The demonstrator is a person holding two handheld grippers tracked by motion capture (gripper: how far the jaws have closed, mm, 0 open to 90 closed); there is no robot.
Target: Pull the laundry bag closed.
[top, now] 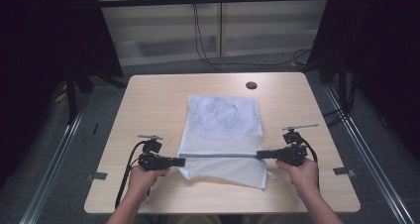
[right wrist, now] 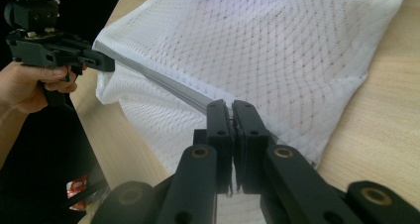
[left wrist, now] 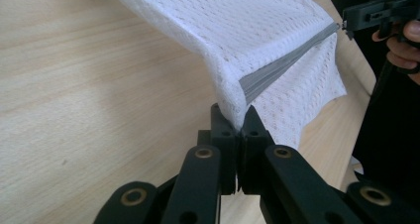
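A white mesh bag (top: 223, 127) lies in the middle of the wooden table (top: 153, 105). A grey zipper band (top: 220, 155) runs across its near part, pulled taut and lifted a little between my two grippers. My left gripper (top: 182, 161) is shut on the band's left end, where the mesh corner (left wrist: 233, 102) is pinched between its jaws (left wrist: 241, 122). My right gripper (top: 259, 154) is shut on the band's right end (right wrist: 198, 101), and its jaws (right wrist: 231, 109) are pressed together. Each gripper view shows the other gripper (left wrist: 369, 11) (right wrist: 101, 61) farther along the band. Below the band a flap of mesh hangs down onto the table.
A dark round hole (top: 251, 85) sits in the table near its far edge. Crumpled white cloth (top: 218, 112) shows through the bag's far half. Black curtains stand on both sides, metal rails (top: 54, 154) run along the floor, and cables (top: 208, 55) trail behind the table.
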